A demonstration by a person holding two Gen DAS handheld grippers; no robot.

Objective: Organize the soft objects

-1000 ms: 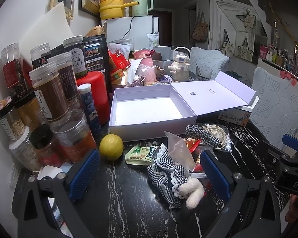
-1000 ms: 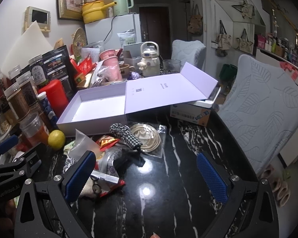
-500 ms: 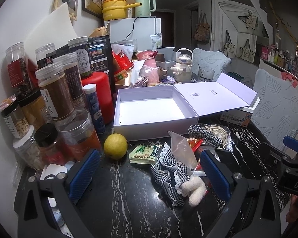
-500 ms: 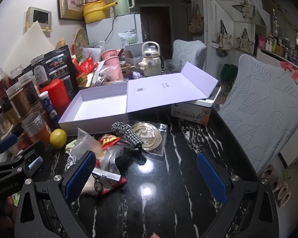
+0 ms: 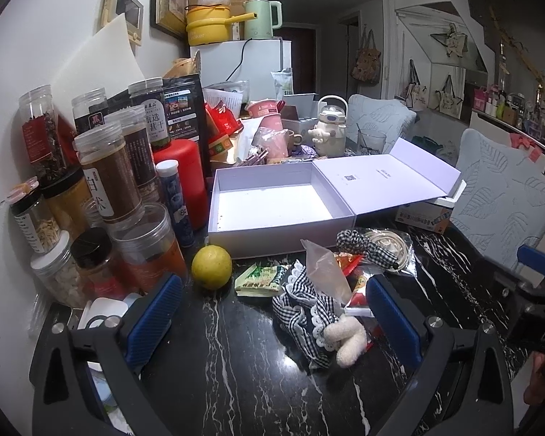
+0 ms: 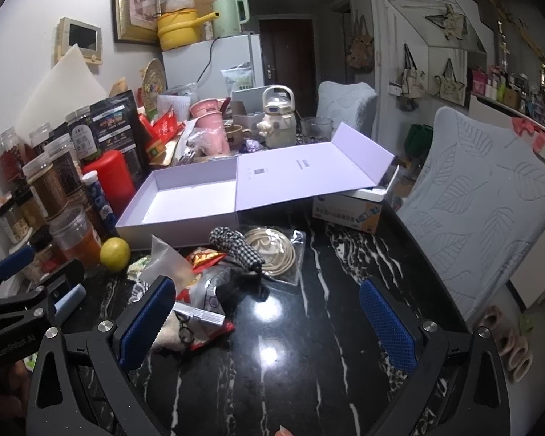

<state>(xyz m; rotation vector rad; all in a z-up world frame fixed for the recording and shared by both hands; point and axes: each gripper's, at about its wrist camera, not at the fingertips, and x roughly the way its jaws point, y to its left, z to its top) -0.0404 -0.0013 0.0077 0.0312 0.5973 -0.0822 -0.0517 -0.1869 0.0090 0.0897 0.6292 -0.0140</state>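
Note:
An empty lilac box [image 5: 272, 203] [image 6: 185, 196] lies open on the black marble table, its lid [image 5: 385, 180] folded out to the right. In front of it sits a pile: a checked cloth with lace trim [image 5: 305, 309], a small white plush piece [image 5: 347, 334], a checked scrunchie [image 5: 363, 245] [image 6: 236, 245], a bag of cream cord [image 6: 272, 250], snack packets [image 6: 207, 294] and a clear plastic bag [image 5: 323, 272]. My left gripper [image 5: 272, 312] is open, just short of the checked cloth. My right gripper [image 6: 265, 323] is open over bare table, the pile at its left finger.
Jars and bottles [image 5: 101, 181] crowd the left side by the wall, with a red canister [image 5: 185, 178]. A lemon [image 5: 211, 267] and green packet [image 5: 259, 279] lie near the box. A small carton [image 6: 348, 210] and padded chair [image 6: 483, 203] are at right.
Both grippers have drawn back and risen slightly; the pile and box sit a little farther off and lower in view. Nothing on the table has moved.

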